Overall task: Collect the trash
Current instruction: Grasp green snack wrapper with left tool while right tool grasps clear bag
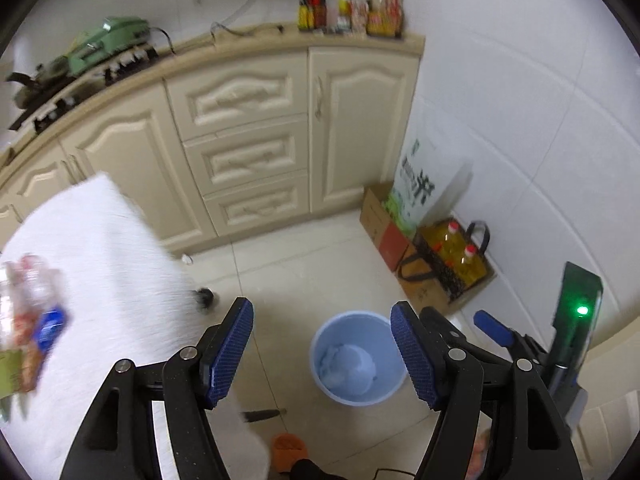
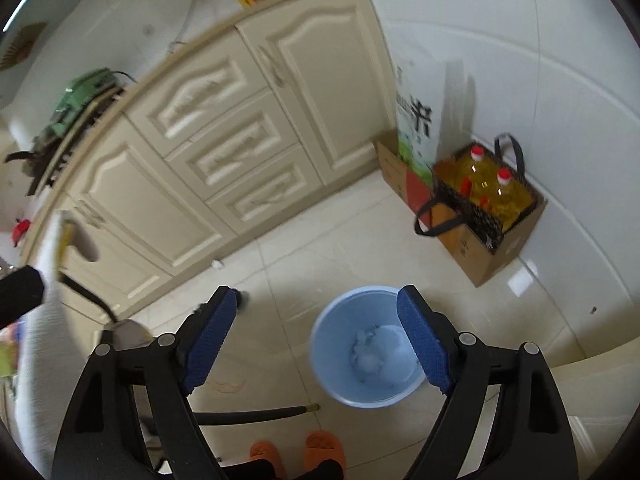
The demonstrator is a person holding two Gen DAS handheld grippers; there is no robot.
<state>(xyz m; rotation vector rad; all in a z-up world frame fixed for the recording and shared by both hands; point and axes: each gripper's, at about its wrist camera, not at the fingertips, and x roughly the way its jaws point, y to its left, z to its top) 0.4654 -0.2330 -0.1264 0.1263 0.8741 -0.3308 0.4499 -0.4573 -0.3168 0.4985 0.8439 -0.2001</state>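
A light blue trash bin stands on the tiled floor below both grippers, with crumpled white paper inside; it also shows in the right wrist view. My left gripper is open and empty above the bin's left rim. My right gripper is open and empty above the bin; its blue fingertip shows at the right of the left wrist view. Blurred wrappers and a plastic bottle lie on a white-covered table at the left.
Cream kitchen cabinets run along the back, with a green appliance and bottles on the counter. Cardboard boxes with oil bottles and a rice bag stand by the right wall. Orange slippers are below.
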